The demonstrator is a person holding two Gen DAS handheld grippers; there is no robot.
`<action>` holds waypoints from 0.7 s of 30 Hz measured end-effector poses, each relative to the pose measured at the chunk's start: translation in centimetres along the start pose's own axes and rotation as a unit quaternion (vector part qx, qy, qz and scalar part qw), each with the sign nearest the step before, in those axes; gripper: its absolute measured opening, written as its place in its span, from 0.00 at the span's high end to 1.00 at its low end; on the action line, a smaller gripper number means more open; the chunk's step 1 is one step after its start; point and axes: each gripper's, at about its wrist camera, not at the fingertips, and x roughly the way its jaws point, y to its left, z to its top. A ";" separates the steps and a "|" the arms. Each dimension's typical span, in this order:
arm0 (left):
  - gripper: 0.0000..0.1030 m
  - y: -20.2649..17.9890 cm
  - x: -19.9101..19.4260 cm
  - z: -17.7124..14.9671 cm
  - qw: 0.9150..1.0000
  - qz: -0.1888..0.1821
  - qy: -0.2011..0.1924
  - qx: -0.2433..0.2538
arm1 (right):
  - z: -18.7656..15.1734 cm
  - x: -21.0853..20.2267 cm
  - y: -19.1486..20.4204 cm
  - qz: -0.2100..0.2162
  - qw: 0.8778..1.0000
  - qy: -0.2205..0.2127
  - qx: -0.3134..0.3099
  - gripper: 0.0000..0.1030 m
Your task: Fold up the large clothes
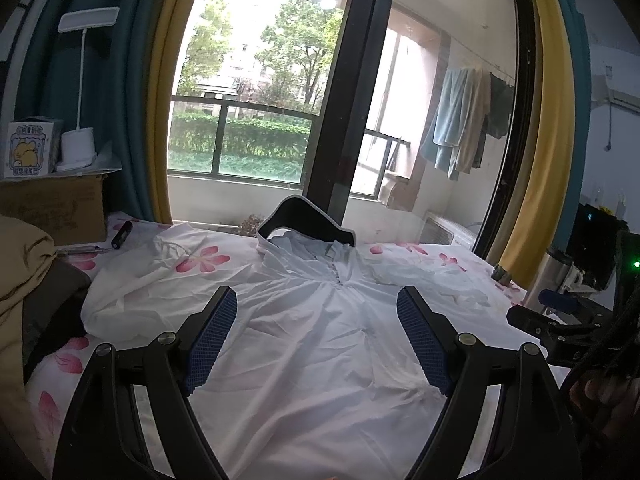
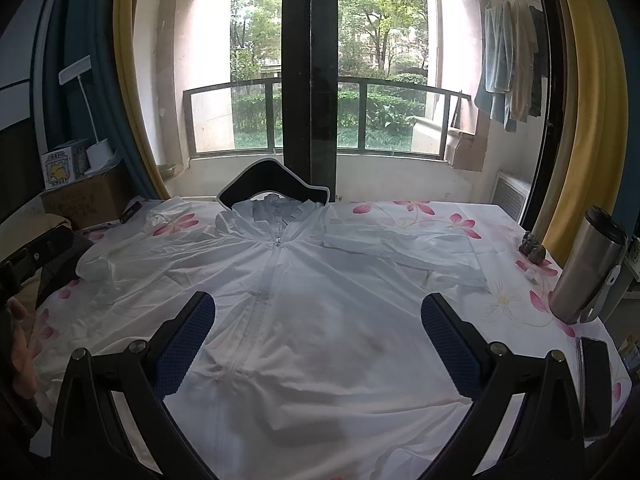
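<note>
White zip jacket [image 2: 304, 304] spread flat on floral bedsheet [image 2: 500, 300]; hem cut off below. Left gripper [image 1: 316, 336], right gripper [image 2: 318, 340] jaws spread, nothing held.

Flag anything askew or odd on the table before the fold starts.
The white jacket lies flat, front up, but unevenly: one sleeve is already folded in across its edge, the other sleeve sprawls out, bunched. The steel flask stands on the cloth near the hem side. Both claws, left claw and right claw, are open and empty.
</note>
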 end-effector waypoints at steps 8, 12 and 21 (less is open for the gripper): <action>0.18 0.1 0.3 0.1 1.000 -0.001 0.002 -0.003 | 0.1 0.4 -0.1 0.000 1.000 0.003 0.000 0.01; 0.18 0.2 0.6 0.3 1.000 -0.001 0.003 -0.005 | 0.3 1.1 -0.2 0.000 1.000 0.006 0.000 0.01; 0.18 0.9 3.3 1.3 1.000 0.004 0.020 -0.021 | 1.4 3.2 -1.6 -0.010 1.000 0.015 -0.007 0.01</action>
